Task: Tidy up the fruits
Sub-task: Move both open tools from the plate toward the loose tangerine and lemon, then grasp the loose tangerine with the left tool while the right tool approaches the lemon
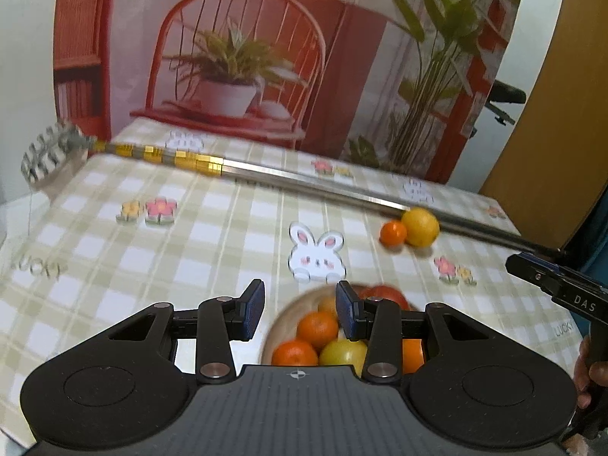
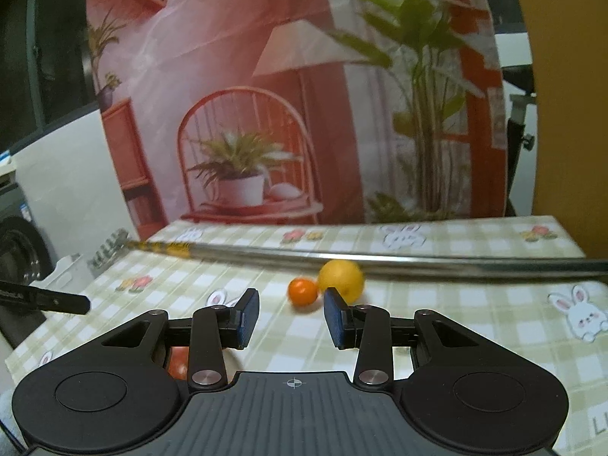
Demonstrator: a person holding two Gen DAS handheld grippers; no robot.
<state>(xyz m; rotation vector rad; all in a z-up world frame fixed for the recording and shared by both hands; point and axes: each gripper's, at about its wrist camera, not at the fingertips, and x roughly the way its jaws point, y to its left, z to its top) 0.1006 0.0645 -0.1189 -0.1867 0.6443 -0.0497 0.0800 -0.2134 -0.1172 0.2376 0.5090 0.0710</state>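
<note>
Both of my black claws with blue pads are hanging with fingers spread apart and nothing between them: my left claw (image 1: 300, 309) is hovering over a round wooden bowl (image 1: 281, 323) that is holding several orange tangerines (image 1: 317, 328), a yellow-green fruit (image 1: 342, 351) and something red at the back, while my right claw (image 2: 290, 317) is pointing at two loose fruits farther out on the counter (image 2: 475, 323), which is wearing a green-and-white checked cloth printed with rabbits and flowers. Those two, a small orange tangerine (image 2: 302, 292) and a larger round yellow lemon (image 2: 341, 279), are sitting touching each other, just in front of a long silver metal rod (image 2: 380, 258) with a yellow-banded stretch and a comb-like head, which is lying across the cloth. Behind everything, a printed backdrop (image 2: 266, 114) of a red chair and potted plants is standing.
</note>
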